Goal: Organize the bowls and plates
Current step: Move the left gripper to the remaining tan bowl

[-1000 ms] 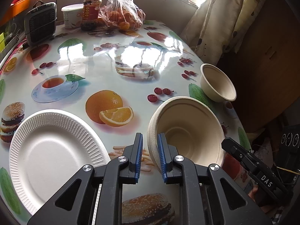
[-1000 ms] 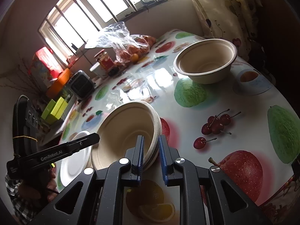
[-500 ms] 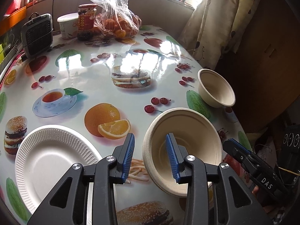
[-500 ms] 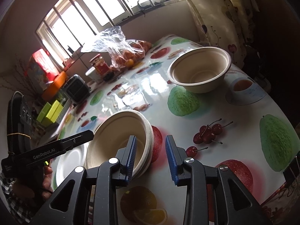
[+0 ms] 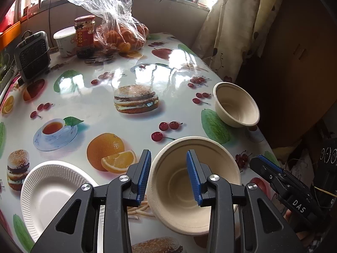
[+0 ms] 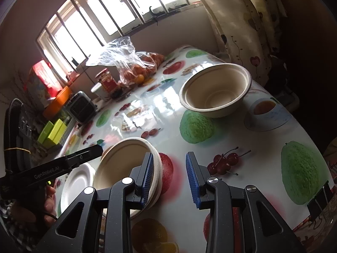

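The near bowl stack [image 5: 193, 181] sits by the surface [image 5: 147, 126] edge; both the left gripper [image 5: 168, 177] and right gripper [image 6: 168, 177] have just opened, gripping nothing. One lone bowl [image 5: 236, 105] lies beyond the stack, one plate [image 5: 54, 191] left of it.

Barred bright window [image 6: 109, 19], patterned curtain [image 5: 229, 27], dark wooden cabinet [image 5: 294, 48]

My counter [image 5: 147, 126] wears a glossy fruit-and-burger print. On it sit a stack of beige bowls [image 5: 195, 185], a white paper plate [image 5: 52, 191] beside it, a single bowl [image 5: 236, 105] farther off, and a jar [image 5: 84, 35], tub [image 5: 64, 41], bagged oranges [image 5: 120, 35] and small heater [image 5: 32, 54] at the back.
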A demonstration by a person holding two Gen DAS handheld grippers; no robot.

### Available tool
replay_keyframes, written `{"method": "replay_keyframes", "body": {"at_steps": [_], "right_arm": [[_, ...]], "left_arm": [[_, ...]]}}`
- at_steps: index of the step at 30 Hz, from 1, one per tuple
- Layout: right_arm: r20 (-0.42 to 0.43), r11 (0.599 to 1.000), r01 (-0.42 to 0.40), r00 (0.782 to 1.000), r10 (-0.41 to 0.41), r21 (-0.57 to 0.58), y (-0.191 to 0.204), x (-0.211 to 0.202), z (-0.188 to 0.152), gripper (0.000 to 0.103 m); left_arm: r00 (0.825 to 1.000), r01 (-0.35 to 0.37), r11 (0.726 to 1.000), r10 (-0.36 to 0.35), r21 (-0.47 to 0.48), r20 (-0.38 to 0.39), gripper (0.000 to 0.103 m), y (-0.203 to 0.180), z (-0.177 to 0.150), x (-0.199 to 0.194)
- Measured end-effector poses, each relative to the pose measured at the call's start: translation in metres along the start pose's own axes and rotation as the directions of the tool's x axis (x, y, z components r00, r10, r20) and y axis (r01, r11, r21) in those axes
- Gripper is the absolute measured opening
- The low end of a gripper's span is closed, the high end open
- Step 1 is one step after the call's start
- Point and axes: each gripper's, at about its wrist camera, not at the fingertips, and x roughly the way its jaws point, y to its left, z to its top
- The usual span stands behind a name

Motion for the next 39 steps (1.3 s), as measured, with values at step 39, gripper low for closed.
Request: {"method": "replay_keyframes", "body": {"at_steps": [39], "right_arm": [[0.093,0.974,0.228,0.97,-0.226,-0.012,-0.077,0.018,0.074,0.046]], "left_arm": [[1.0,-0.012,0.988,0.012,0.156,0.001,0.036,-0.067,0.092,0.071]]}}
